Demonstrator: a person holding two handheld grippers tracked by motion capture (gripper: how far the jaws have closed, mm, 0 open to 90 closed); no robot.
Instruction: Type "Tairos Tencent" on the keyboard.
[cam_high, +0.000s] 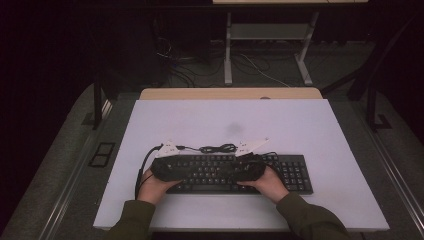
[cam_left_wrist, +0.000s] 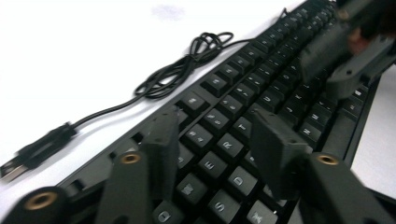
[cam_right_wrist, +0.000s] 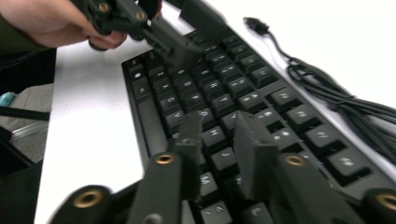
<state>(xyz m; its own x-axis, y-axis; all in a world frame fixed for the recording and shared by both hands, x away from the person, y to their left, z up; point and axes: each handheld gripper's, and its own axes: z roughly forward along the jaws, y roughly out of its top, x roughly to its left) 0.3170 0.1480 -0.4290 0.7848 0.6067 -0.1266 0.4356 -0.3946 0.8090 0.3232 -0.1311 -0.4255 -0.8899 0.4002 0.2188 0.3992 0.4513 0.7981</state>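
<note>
Both grippers, left gripper (cam_left_wrist: 217, 140) and right gripper (cam_right_wrist: 219, 140), over keyboard (cam_high: 295, 172), jaws released, gripping nothing. Advice: dip one jaw tip squarely onto single key, avoid neighbours.

Dim high view with dark surroundings; gripper views bright, overexposed, blurred.

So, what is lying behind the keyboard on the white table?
Behind the keyboard lies its black cable, loosely coiled on the white table, ending in a USB plug. Where the cable joins the keyboard is covered by the right gripper.

Dim room: grey floor (cam_high: 60, 150) (cables strewn), white-legged desk (cam_high: 227, 55) behind.
</note>
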